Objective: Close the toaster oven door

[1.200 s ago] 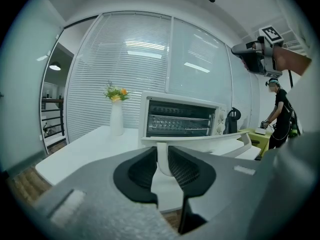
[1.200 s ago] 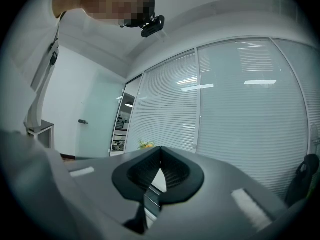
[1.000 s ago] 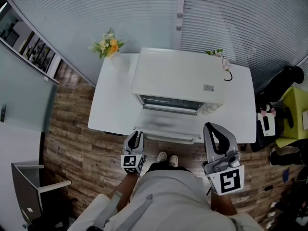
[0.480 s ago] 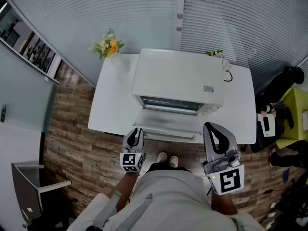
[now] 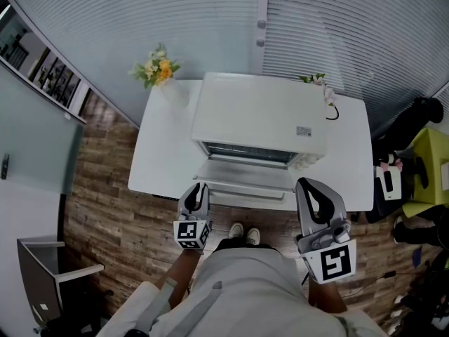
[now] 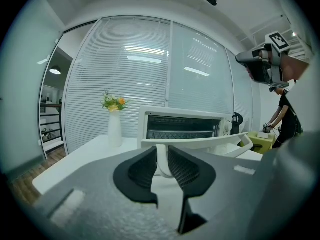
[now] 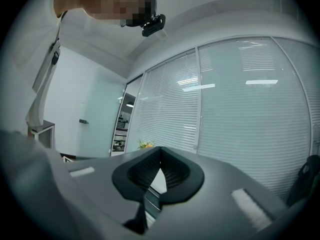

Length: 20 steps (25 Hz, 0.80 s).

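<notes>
A white toaster oven [image 5: 259, 114] stands on a white table [image 5: 158, 153]. Its door [image 5: 245, 177] hangs open and is tilted partway up. In the head view my left gripper [image 5: 200, 192] is at the left end of the door handle [image 5: 245, 199]. In the left gripper view my left gripper [image 6: 161, 164] is shut on the white handle's [image 6: 161, 156] left end, below the open oven [image 6: 182, 126]. My right gripper [image 5: 312, 192] is held off the door's right corner, pointing upward. In the right gripper view my right gripper [image 7: 160, 156] is shut with nothing in it.
A white vase of flowers [image 5: 158, 65] stands at the table's back left corner. A small plant and a black cable [image 5: 324, 90] are at the back right. A chair [image 5: 49, 279] stands at lower left, yellow-green furniture [image 5: 431, 163] at right. Window blinds run behind the table.
The oven door has swung up from nearly flat to partly raised, with my left gripper rising along with its handle. The right gripper has stayed still.
</notes>
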Motion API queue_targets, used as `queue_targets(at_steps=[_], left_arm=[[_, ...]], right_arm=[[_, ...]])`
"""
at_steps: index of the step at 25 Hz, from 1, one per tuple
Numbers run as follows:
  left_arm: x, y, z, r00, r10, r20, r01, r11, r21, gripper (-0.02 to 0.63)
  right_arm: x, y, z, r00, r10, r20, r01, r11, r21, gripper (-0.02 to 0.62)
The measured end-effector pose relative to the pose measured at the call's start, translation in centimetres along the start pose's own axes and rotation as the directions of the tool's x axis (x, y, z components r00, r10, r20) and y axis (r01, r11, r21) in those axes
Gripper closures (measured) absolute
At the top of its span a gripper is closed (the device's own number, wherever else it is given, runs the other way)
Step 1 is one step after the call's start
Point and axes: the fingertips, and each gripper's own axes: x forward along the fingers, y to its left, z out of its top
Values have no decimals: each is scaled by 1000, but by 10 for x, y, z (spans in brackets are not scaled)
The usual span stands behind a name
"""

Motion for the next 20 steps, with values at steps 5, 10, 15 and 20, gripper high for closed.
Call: queue_targets(at_steps=[5,10,15,20], left_arm=[[5,1,9,1000,-2,12,2,1000,2,526],[11,2,17,1000,-4,26,4,1000,-1,526],[18,2,26,999,-8,33,8,1000,-4,526],[25,3,33,1000,-6,30,6,1000,-4,526]], right_arm=[[2,-2,0,1000,-2,1,2,1000,-2,591],[7,-5,0,1000,-5,1,5,1000,0,591],[10,-7,-1,1000,-9,-1,9,1000,1,591],[12,-9,-4,1000,-15,-6,15,1000,4,591]])
